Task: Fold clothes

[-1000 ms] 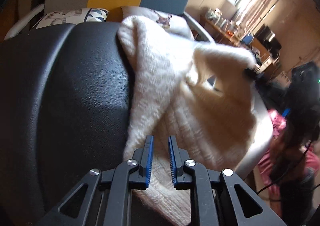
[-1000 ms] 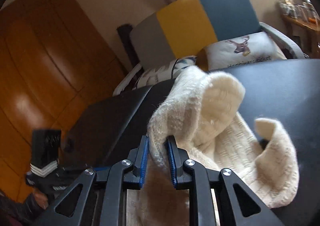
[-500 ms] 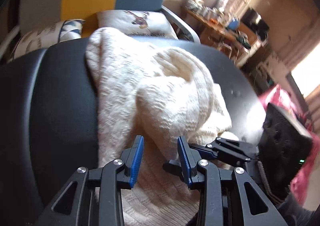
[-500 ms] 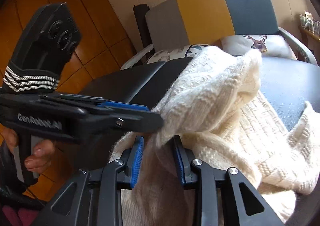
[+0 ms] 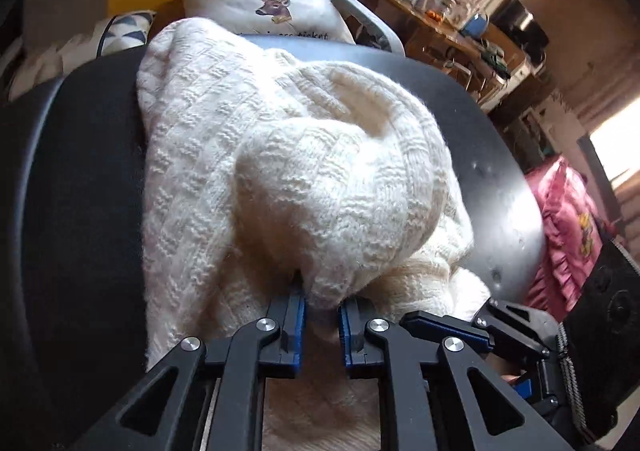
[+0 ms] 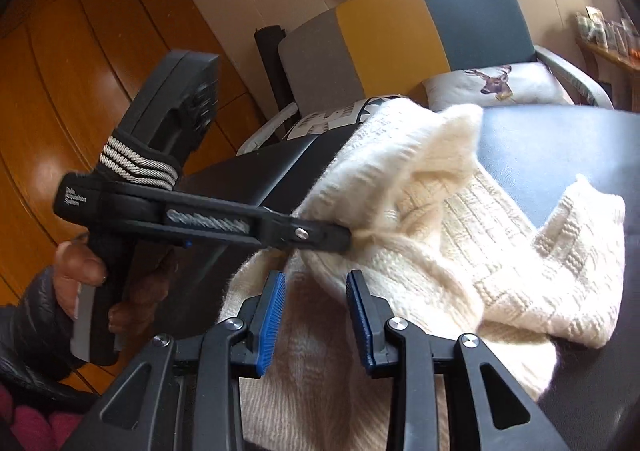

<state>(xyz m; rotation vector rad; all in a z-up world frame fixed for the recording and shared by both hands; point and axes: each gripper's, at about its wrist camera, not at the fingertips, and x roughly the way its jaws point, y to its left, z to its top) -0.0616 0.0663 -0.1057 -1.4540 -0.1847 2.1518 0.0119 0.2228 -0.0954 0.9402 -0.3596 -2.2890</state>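
Observation:
A cream knitted sweater [image 5: 280, 171] lies bunched on a black padded table [image 5: 80, 211]. My left gripper [image 5: 322, 325] is closing, its blue pads pinching a rolled fold of the knit at the near edge. From the right wrist view, the left gripper [image 6: 346, 239] reaches in from the left and the sweater [image 6: 500, 251] gathers at its tip. My right gripper [image 6: 316, 315] sits just below it with jaws opening. Knit lies between its pads, which do not press on it. The right gripper [image 5: 440, 325] shows beside the left one.
A grey, yellow and blue chair [image 6: 400, 31] with a deer cushion [image 5: 276, 7] stands behind the table. A wooden wardrobe [image 6: 80, 71] is at the left, a cluttered desk [image 5: 452, 23] and a pink bag [image 5: 568, 231] at the right. A person's hand [image 6: 76, 267] holds the left gripper.
The left gripper slid across to the right gripper's fold and closed on it. The right gripper's jaws widened and released the knit.

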